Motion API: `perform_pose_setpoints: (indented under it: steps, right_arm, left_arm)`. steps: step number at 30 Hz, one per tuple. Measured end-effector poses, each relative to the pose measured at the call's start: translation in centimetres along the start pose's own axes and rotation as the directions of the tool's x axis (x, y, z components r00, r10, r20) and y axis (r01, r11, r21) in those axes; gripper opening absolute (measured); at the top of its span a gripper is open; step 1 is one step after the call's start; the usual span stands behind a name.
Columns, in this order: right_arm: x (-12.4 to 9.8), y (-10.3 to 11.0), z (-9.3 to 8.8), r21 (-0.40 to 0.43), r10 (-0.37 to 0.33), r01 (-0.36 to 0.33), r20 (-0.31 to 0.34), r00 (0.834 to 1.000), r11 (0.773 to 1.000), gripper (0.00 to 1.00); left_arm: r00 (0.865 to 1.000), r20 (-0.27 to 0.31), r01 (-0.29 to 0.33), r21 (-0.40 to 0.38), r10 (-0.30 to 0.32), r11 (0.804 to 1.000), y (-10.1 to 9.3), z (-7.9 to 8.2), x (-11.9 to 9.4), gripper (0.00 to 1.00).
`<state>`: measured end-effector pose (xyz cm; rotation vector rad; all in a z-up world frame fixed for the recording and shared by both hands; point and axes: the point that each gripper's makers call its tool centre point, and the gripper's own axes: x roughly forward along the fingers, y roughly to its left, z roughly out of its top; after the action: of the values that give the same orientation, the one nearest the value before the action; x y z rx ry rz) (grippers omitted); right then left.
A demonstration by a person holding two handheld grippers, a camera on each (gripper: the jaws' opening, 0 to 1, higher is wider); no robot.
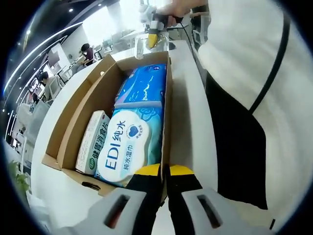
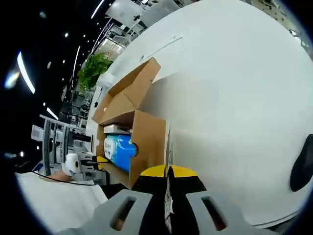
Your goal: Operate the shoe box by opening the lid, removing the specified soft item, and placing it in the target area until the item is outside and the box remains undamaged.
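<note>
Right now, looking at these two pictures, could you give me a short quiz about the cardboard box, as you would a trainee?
1. True or false: the cardboard box is open, its contents showing.
2. Which item lies nearest the left hand-held gripper? A) the blue pack B) the EDI wet wipes pack C) the white and green carton
3. Fill in: in the right gripper view, the right hand-held gripper has its jaws closed on a thin edge of the ____.

Key: 1 true. 2 B. 3 box; the jaws meet at the flap edge.
</note>
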<state>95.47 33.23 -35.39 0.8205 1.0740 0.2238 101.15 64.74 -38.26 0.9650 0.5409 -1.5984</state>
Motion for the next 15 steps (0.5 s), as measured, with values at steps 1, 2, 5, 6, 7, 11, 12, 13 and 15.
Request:
perform_pose_setpoints:
  steps: [1,2,5,6,7,11,12,13,15]
  right_arm:
    - [0.1,-0.4,0.0,-0.004,-0.007,0.007,0.0,1.0,1.0,0.0]
    - [0.3,-0.7,-0.1,-0.02,-0.023,0.023,-0.003,1.0,1.0,0.0]
    - [0.6,-1.8,-0.3,-0.042,-0.083,0.082,-0.023,0.996,0.996,0.0]
    - [0.6,-1.9,-0.2,-0.036,-0.084,0.083,-0.021,0.996,0.996,0.0]
    - [0.6,-1.8,-0.2,-0.039,-0.082,0.081,-0.019,0.996,0.996,0.0]
    - [0.4,-1.9,-0.1,-0.041,-0.085,0.084,-0.009,0.996,0.996,0.0]
    - [0.3,-2.3,0.0,-0.034,-0.096,0.095,-0.001,0.995,0.995,0.0]
    - [0.2,-2.4,0.0,-0.032,-0.098,0.098,0.004,0.995,0.995,0.0]
    - [0.1,-2.5,0.0,-0.028,-0.094,0.094,0.008,0.996,0.995,0.0]
  left_arm:
    - [1.0,-0.001,0.001,-0.001,-0.001,1.0,0.0,0.0,0.0,0.03]
    - [1.0,-0.003,0.001,-0.002,-0.001,1.0,0.0,0.0,0.0,0.03]
    - [1.0,-0.011,-0.003,-0.006,0.003,1.0,0.0,0.0,0.0,0.03]
    - [1.0,-0.014,-0.005,-0.009,0.005,1.0,0.0,0.0,0.0,0.03]
    - [1.0,-0.016,-0.006,-0.008,0.006,1.0,0.0,0.0,0.0,0.03]
    - [1.0,-0.024,0.001,-0.011,-0.001,1.0,0.0,0.0,0.1,0.03]
    - [1.0,-0.026,0.003,-0.012,-0.003,1.0,0.0,0.0,0.1,0.03]
    - [1.0,-0.029,0.004,-0.015,-0.005,1.0,0.0,0.0,0.1,0.03]
    - [0.999,-0.037,0.006,-0.016,-0.006,1.0,-0.1,-0.1,0.4,0.03]
